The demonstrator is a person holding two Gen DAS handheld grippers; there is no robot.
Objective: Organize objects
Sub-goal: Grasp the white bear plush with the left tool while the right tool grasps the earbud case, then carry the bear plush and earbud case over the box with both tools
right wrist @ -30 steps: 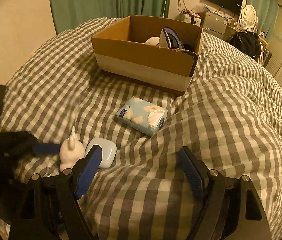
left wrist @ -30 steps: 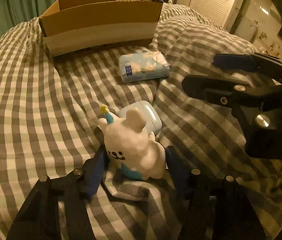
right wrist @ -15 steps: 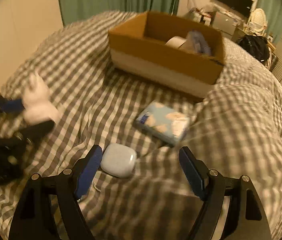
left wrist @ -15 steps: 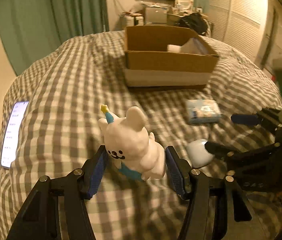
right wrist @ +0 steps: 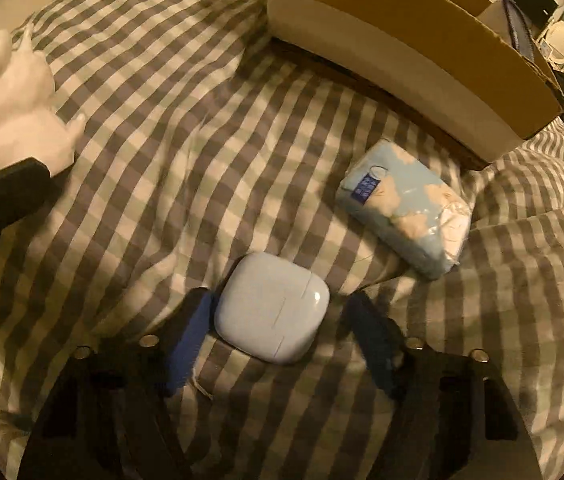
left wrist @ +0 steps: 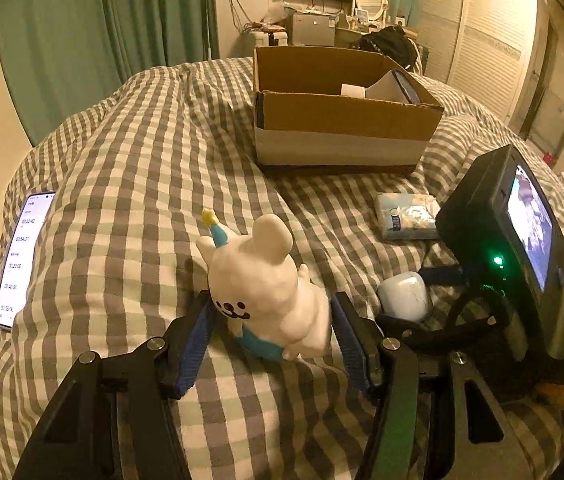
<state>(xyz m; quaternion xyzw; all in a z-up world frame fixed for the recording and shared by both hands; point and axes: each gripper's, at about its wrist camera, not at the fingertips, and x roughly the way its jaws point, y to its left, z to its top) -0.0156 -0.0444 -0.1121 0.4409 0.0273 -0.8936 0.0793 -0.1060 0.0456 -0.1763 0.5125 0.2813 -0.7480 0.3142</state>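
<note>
While the left gripper [left wrist: 272, 320] is clamped on the white bear figure [left wrist: 268, 294], holding it low in the centre of the left view above the checked blanket [left wrist: 130, 168], the right gripper [right wrist: 280, 326] sits with its fingers apart on either side of the pale earbud case [right wrist: 272, 306], which lies on the blanket at the lower centre of the right view. The left blue pad looks almost in contact with the case; the right one stands clear. The cardboard box [left wrist: 342, 120] sits at the upper centre of the left view, with the tissue pack [right wrist: 406, 214] on the blanket between it and the case.

The case is smooth and rounded, resting on soft, rumpled bedding, so closing off-centre could squirt it sideways or press it into a fold and pinch cloth with it. The figure is gripped around a rounded body and looks tilted; a quick swing toward the box might let it twist or slip. With both tools close together, they could also bump.
</note>
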